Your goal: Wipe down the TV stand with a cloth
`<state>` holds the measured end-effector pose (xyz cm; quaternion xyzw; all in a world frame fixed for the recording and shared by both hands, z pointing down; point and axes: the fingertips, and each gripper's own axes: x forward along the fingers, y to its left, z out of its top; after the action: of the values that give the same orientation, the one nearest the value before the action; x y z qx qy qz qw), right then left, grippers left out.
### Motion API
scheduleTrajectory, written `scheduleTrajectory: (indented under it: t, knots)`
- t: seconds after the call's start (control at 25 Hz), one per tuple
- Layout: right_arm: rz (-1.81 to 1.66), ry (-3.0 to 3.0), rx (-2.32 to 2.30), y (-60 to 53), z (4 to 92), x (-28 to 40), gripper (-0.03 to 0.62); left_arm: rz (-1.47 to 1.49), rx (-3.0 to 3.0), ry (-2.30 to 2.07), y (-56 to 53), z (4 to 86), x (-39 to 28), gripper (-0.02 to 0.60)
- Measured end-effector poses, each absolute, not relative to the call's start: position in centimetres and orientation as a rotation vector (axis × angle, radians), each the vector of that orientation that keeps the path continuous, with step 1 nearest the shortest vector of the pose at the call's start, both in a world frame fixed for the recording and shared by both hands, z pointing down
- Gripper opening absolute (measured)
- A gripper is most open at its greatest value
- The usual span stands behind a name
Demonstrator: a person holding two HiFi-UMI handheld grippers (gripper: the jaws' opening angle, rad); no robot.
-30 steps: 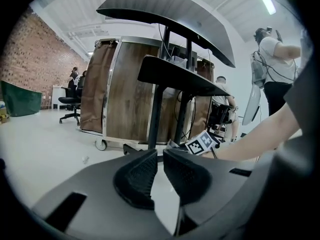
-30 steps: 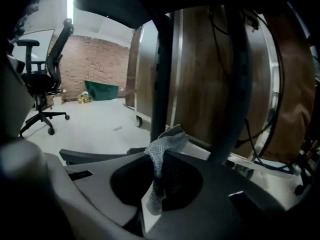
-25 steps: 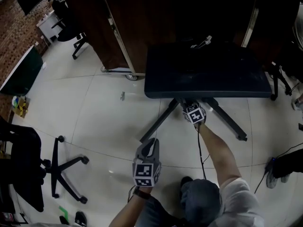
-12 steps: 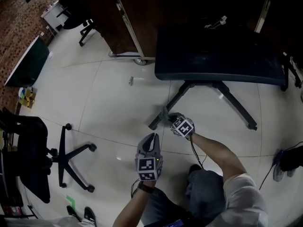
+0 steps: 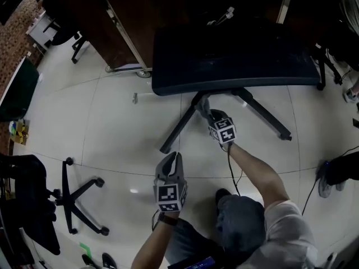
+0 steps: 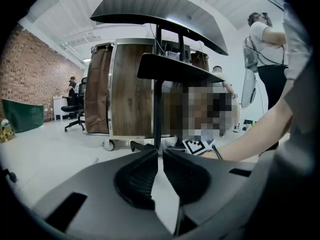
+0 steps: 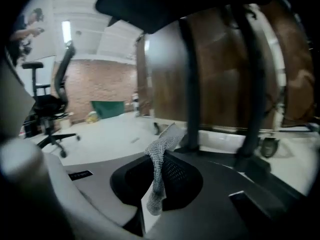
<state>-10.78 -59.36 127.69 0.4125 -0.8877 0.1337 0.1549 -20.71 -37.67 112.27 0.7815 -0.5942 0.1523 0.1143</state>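
The TV stand [image 5: 235,60] is a dark slab on splayed black legs [image 5: 178,129] over a pale floor. My right gripper [image 5: 205,109] sits at the upper end of the left leg, under the slab's front edge. It is shut on a grey mesh cloth [image 7: 159,159] that hangs from between its jaws. The stand's black posts [image 7: 189,84] rise close ahead of it. My left gripper [image 5: 173,162] hovers nearer me, apart from the stand, with its jaws almost together and nothing between them. From the left gripper [image 6: 161,164] I see the stand's column [image 6: 158,89].
An office chair base [image 5: 78,198] stands at the lower left. A wooden partition on casters [image 5: 129,69] is behind the stand. A cable [image 5: 311,198] and a shoe [image 5: 325,186] lie at the right. A person [image 6: 265,49] stands beyond.
My right gripper slid with the cloth down the left leg toward its near end, then came back up to the leg's upper part. The left gripper has stayed about where it was.
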Motion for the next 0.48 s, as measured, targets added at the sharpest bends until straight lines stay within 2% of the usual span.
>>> scheduleTrajectory:
  t: [0.16,0.48]
  knots:
    - [0.441,-2.243,1.542,-66.2,128.5,2.8,0.026,0.424,2.325,-1.686,-38.6,112.3,-18.7,0.061]
    - [0.501,-1.941,1.588,-64.6,134.4,17.6,0.027,0.462,2.344,-1.612,-38.9,114.8,-16.9,0.061]
